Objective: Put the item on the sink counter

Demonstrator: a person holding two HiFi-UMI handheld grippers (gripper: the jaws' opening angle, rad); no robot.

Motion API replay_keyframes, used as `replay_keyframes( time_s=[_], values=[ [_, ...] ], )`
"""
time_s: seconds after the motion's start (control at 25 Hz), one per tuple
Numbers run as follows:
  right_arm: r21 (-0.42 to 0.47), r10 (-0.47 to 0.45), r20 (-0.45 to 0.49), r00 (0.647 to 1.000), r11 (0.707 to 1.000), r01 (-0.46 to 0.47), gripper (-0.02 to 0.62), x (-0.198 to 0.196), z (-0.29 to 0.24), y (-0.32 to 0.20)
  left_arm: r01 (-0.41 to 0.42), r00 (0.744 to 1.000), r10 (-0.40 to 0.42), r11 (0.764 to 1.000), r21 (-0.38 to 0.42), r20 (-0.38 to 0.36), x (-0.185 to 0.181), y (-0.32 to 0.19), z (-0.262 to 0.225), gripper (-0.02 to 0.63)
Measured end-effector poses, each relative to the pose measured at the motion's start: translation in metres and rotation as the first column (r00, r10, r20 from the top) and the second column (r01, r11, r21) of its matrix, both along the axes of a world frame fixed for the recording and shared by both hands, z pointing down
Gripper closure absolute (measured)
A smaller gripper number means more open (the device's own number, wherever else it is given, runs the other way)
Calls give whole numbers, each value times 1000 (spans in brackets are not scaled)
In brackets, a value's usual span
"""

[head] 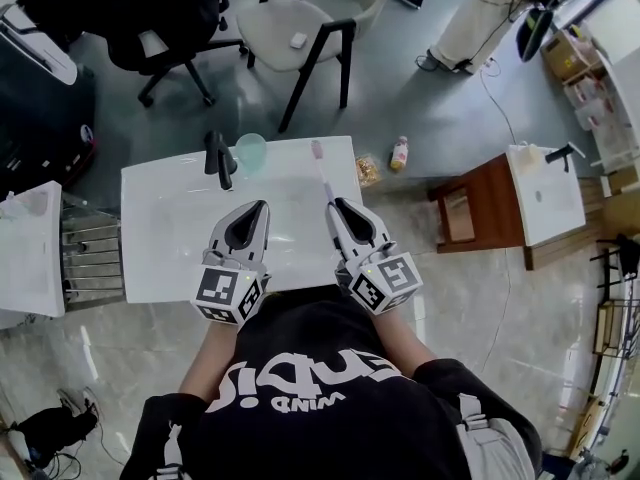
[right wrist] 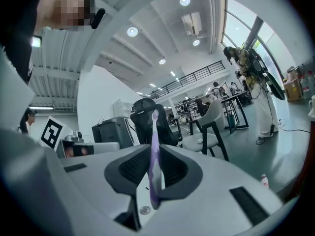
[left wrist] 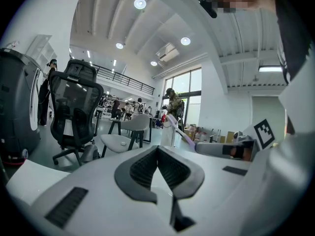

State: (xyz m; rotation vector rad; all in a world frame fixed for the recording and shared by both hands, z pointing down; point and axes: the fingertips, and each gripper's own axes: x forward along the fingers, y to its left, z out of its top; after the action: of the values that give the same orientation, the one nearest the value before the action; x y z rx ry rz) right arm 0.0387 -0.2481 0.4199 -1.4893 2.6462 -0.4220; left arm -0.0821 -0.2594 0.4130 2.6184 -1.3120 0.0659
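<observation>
I see the white sink counter [head: 165, 238] right in front of the person, and it fills the middle of the head view. Behind it on the floor stands a pale chair with dark legs [head: 300, 23].

Both grippers are held over the near part of the counter. The left gripper [head: 264, 206] has its jaws pressed together at the tips, and in its own view there is nothing between them. The right gripper [head: 335, 206] has its jaws clamped on the handle of a purple and white toothbrush [head: 322, 173]. The toothbrush points away from the person, over the right part of the counter, with its head toward the far edge.

At the far edge stand a black faucet [head: 218, 158] and, just beside it, a pale green cup [head: 251, 151]. A small bottle [head: 399, 152] stands on the floor beyond the far right corner.
</observation>
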Motion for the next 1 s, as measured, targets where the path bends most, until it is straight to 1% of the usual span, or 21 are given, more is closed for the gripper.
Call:
replay_keyframes(
  time_s=[0.24,0.4,0.8,1.0],
  values=[
    [6,-33,-19,999,999,33,523,0,2,-16,15,1000,-15,1000,3,3,4,-12,0,586],
    [8,-39,-29,999,999,40,523,3,5,-25,17,1000,-17,1000,-2,10,7,-16,5,586],
    [-16,-77,-82,994,997,76,523,-1,23,-51,25,999,-25,1000,-12,22,8,-23,5,586],
    [-43,-89,-126,988,995,85,523,-3,44,-66,32,999,-31,999,-12,25,9,-25,7,586]
  ],
)
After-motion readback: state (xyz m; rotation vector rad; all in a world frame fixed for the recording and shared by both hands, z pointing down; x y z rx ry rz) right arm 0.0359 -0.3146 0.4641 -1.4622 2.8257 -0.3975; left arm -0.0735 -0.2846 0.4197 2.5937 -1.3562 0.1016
